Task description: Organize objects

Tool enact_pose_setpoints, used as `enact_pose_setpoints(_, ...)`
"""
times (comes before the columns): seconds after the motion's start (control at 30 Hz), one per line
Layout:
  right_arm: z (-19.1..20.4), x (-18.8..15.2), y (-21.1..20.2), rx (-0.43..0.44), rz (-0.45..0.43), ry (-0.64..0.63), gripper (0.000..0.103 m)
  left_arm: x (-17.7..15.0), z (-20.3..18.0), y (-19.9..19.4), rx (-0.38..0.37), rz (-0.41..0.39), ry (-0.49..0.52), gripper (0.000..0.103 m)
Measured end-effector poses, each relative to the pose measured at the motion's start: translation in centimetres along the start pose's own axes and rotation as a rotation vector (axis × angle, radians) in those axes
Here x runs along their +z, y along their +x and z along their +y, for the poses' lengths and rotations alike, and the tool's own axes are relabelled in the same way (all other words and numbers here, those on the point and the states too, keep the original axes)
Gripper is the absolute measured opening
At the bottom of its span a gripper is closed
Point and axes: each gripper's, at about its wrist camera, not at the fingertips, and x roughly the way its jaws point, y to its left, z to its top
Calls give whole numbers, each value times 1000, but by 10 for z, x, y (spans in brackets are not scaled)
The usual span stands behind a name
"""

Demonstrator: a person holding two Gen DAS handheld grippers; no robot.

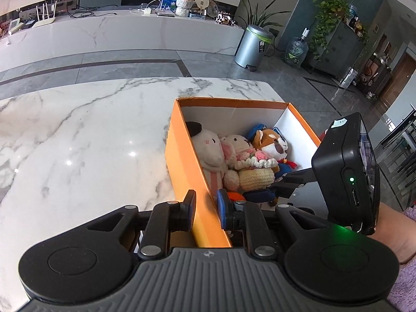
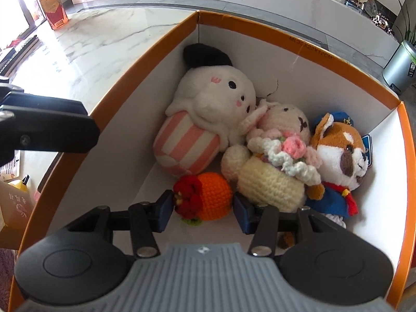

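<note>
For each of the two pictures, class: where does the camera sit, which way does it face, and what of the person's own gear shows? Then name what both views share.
Left wrist: sits on the left claw, whose fingers straddle the orange box wall; faces across the marble table toward a counter; the right claw's body and a sleeved wrist show at right.
Right wrist: sits on the right claw, looking down into the box; its fingers flank the orange crochet toy without clearly touching; the left claw shows at left.
Shared: box, white plush, crochet bunny, fox plush.
</note>
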Motion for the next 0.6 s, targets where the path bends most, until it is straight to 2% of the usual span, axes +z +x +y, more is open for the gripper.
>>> enact_pose_setpoints(0.13,1,-3,-9,8,-6,-9,61,-1,0,-11,11,-6,-7,20)
enact_pose_setpoints(0.27,4,-8,-29,-14,-36,-19,63,-4,2,-28,16,-13,-20,21)
enact_pose_setpoints(0.4,7,-11,-63,-16,-109,19,63,-12,6,-51,49,-19,-31,24)
enact_pose_setpoints(0.57,31,-17,-106,38,-231,78,58,-35,16,-80,105,0,-55,24)
enact_pose_setpoints(0.6,37,-21,-114,55,-253,83,58,-41,19,-85,118,2,-64,28)
